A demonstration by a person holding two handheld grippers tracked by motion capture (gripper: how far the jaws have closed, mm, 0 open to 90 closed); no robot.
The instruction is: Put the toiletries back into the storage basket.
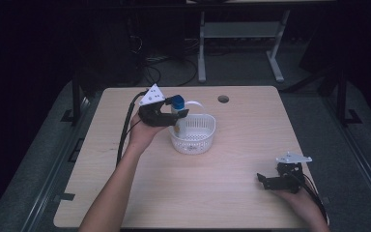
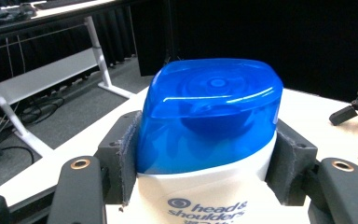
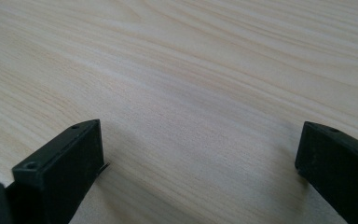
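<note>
A white shampoo bottle (image 2: 205, 196) with a blue cap (image 2: 209, 116) stands upright between the grey pads (image 2: 128, 161) of my left gripper (image 1: 170, 112), which is shut on it just below the cap. In the high view the bottle (image 1: 178, 118) is held at the left rim of a white perforated basket (image 1: 198, 137), its lower end inside or just over the basket. My right gripper (image 1: 270, 181) rests low near the table's front right, jaws wide apart. In its own view the right gripper (image 3: 198, 154) has bare wood between its fingers (image 3: 65, 168).
The light wooden table (image 1: 183, 193) has a round cable hole (image 1: 223, 99) at the back. Behind the table stand a white desk frame (image 1: 241, 34) and floor cables in a dark room. My other hand's gripper (image 2: 354, 109) shows far off in the left gripper view.
</note>
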